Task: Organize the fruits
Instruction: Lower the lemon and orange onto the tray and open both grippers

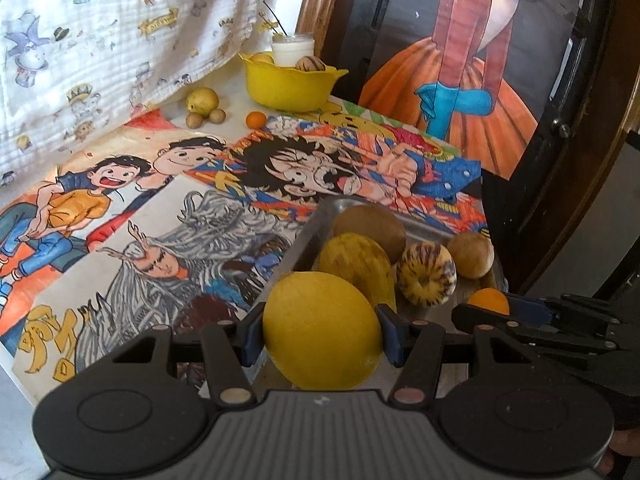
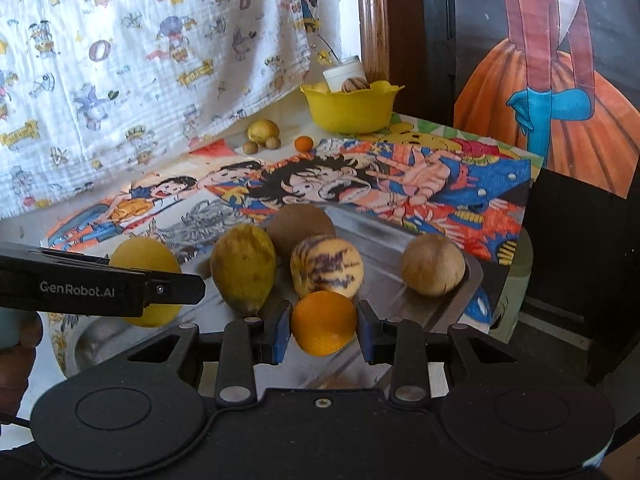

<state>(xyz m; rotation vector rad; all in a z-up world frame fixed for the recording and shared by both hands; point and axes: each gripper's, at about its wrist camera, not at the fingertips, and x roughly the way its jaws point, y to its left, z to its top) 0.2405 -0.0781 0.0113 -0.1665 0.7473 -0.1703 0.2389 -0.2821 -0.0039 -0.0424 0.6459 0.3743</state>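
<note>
My left gripper (image 1: 320, 334) is shut on a large yellow fruit (image 1: 322, 330), held over the near left end of a steel tray (image 1: 312, 228). My right gripper (image 2: 323, 326) is shut on an orange (image 2: 323, 322) above the tray's (image 2: 400, 236) near side. In the tray lie a yellow mango (image 2: 243, 268), a brown round fruit (image 2: 300, 228), a purple-striped yellow fruit (image 2: 326, 266) and a tan round fruit (image 2: 433, 265). The orange (image 1: 489, 302) and right gripper also show in the left wrist view. The left gripper and its yellow fruit (image 2: 146, 258) show at the left of the right wrist view.
A yellow bowl (image 2: 352, 110) with fruit stands at the back by a white cup (image 2: 344, 72). A pale yellow fruit (image 2: 263, 130), two small brown ones (image 2: 262, 145) and a small orange (image 2: 303, 143) lie loose on the cartoon-covered table. A printed cloth hangs left; a dark painted frame stands right.
</note>
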